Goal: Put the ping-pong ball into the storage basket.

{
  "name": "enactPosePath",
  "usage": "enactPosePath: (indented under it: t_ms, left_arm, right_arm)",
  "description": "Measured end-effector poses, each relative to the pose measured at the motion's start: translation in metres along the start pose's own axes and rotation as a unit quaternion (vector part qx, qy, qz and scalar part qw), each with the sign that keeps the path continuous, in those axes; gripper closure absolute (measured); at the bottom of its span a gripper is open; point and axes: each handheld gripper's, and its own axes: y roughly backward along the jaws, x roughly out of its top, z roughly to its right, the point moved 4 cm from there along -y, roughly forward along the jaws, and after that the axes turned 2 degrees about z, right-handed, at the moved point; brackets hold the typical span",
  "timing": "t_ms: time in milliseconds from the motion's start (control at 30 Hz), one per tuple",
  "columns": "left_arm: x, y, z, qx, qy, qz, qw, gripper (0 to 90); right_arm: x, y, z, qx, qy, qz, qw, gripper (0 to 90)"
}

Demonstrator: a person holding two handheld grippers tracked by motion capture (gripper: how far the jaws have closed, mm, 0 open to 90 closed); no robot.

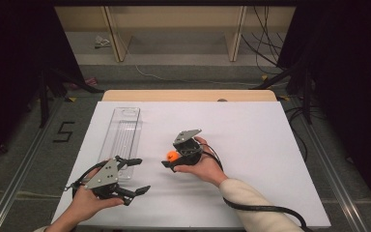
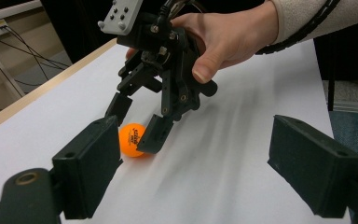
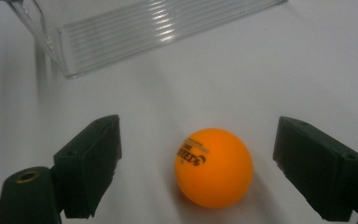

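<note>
A small orange table-tennis ball with dark printed lettering (image 3: 213,167) lies on the white sheet-covered table (image 1: 251,130), about midway between the left and right edges and somewhat nearer the near edge than the far one. The right gripper (image 1: 170,161) is lowered over it with its jaws spread wide; in the right gripper view the ball sits between the two black pads, nearer the right one, with bare white surface on both sides and neither pad touching it. The left gripper (image 1: 137,175) is held near the near-left corner, its jaws also released and holding nothing, pointed toward the ball from well apart. A long clear plastic tray with a ribbed floor (image 1: 125,116) runs from near the far-left part of the table toward the left gripper, its near end just beside that gripper. The right half of the table, out to its right edge, lies open.
</note>
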Motion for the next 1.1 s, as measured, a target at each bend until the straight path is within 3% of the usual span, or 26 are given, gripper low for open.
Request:
enactPosePath:
  t_ms: [500,1100]
  left_arm:
    - [0.0,0.0,0.0,0.0,-0.001,0.0,1.0,16.3]
    - [0.0,0.0,0.0,-0.001,-0.001,0.0,1.0,16.4]
  right_arm:
    - [-0.005,-0.009,0.0,0.005,0.002,-0.014,0.9999,17.0]
    - [-0.007,-0.011,0.002,-0.004,0.005,-0.018,0.9998,30.4]
